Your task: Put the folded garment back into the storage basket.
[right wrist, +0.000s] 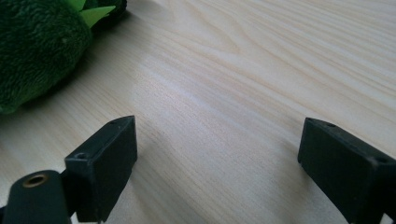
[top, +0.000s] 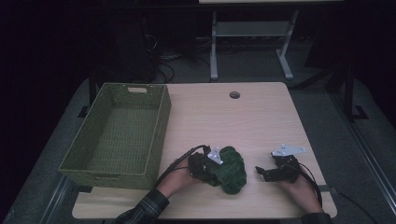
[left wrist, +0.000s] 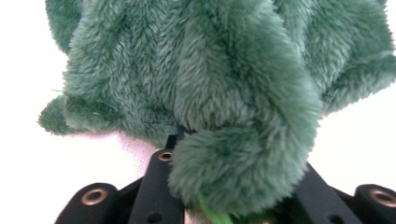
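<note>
From above, green basket at the table's left, left gripper clamped on a green plush near the front edge, right gripper just beside it, left gripper view, fur bunched between the jaws, right gripper view, jaws spread wide over bare wood, plush at upper left

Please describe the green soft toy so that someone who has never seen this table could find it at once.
Start at the wooden table and pass the woven green basket on its left half. Near the front edge, right of the basket, the plush toy lies between the left gripper, whose jaws close on it, and the open right gripper. It is the one furry, dark green thing.
</note>
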{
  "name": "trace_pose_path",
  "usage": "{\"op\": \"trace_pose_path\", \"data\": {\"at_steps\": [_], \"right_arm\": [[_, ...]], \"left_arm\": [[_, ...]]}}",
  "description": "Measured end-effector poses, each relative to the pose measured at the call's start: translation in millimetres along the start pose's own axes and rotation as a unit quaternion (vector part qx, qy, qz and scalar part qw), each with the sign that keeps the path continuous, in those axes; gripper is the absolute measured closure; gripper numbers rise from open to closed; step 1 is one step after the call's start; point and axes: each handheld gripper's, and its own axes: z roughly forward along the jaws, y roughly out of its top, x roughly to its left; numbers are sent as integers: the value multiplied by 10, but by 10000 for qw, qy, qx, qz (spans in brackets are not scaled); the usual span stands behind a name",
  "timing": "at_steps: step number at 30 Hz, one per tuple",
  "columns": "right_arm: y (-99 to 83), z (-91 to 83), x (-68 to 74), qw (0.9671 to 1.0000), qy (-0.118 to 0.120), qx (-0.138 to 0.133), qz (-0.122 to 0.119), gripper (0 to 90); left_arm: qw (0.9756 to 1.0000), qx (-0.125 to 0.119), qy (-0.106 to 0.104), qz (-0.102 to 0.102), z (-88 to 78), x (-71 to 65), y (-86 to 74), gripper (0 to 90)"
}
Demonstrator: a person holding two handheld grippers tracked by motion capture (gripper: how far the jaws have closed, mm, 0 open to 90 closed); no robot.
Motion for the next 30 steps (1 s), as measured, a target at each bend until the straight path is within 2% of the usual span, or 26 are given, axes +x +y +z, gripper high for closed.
{"op": "trace_pose_path", "data": {"at_steps": [10, 18, 21, 23, 30], "right_arm": [[3, 5, 0, 10000, -23, -9, 31, 117], [5, 6, 0, 10000, -36, -4, 47, 118], [5, 6, 0, 10000, -37, -4, 47, 118], [4, 6, -1, 10000, -35, -6, 45, 117], [5, 6, 0, 10000, -34, -4, 47, 118]], "left_arm": [[10000, -60, 16, -71, -122, -10, 59, 808], [9998, -166, 125, 0, -325, 6, 140, 809], [9995, -270, 130, -50, -403, 26, 160, 808], [9996, -247, 156, -14, -474, 51, 175, 807], [9992, -319, 213, -91, -699, 133, 202, 807]]}}
